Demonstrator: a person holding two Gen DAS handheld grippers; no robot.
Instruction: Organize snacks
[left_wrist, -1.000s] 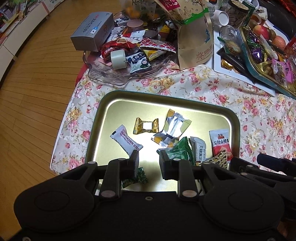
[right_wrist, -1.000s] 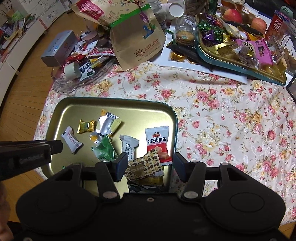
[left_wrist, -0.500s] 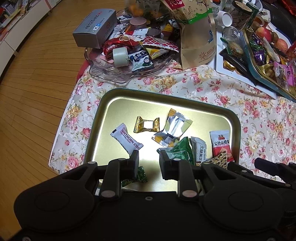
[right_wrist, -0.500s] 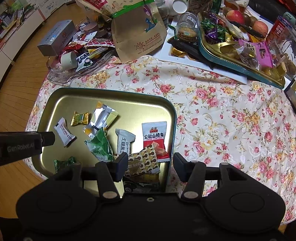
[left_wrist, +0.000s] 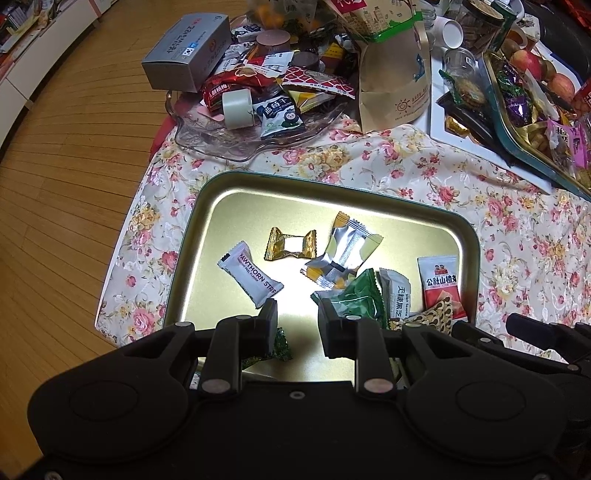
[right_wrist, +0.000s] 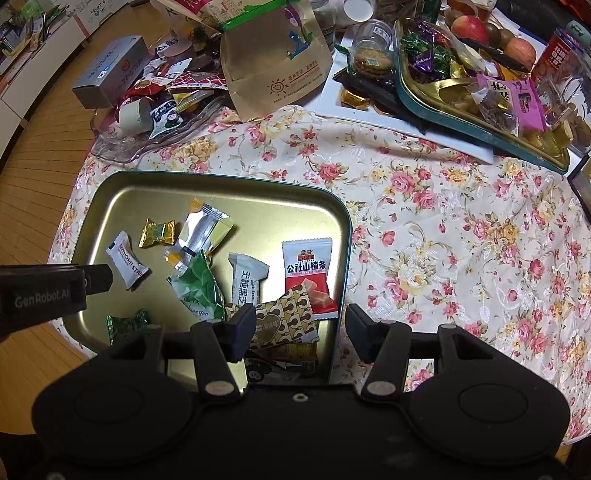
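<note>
Over the gold tray (left_wrist: 207, 229), the left gripper (left_wrist: 297, 317) hangs with its jaws spread and empty; a white hawthorn strip (left_wrist: 251, 275) lies at its eleven o'clock. At the tray's near right corner, the right gripper (right_wrist: 299, 325) is likewise spread, nothing pinched, a brown patterned packet (right_wrist: 284, 321) just beyond, a red packet (right_wrist: 308, 273) at twelve.

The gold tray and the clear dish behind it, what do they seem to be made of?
The gold tray looks like thin painted or lacquered metal: a smooth satin floor with a bright glare, a rolled rim and a green outer edge. The clear dish looks like glass or hard clear plastic: the cloth shows through it and its wavy rim catches highlights. The pictures cannot settle which.
</note>
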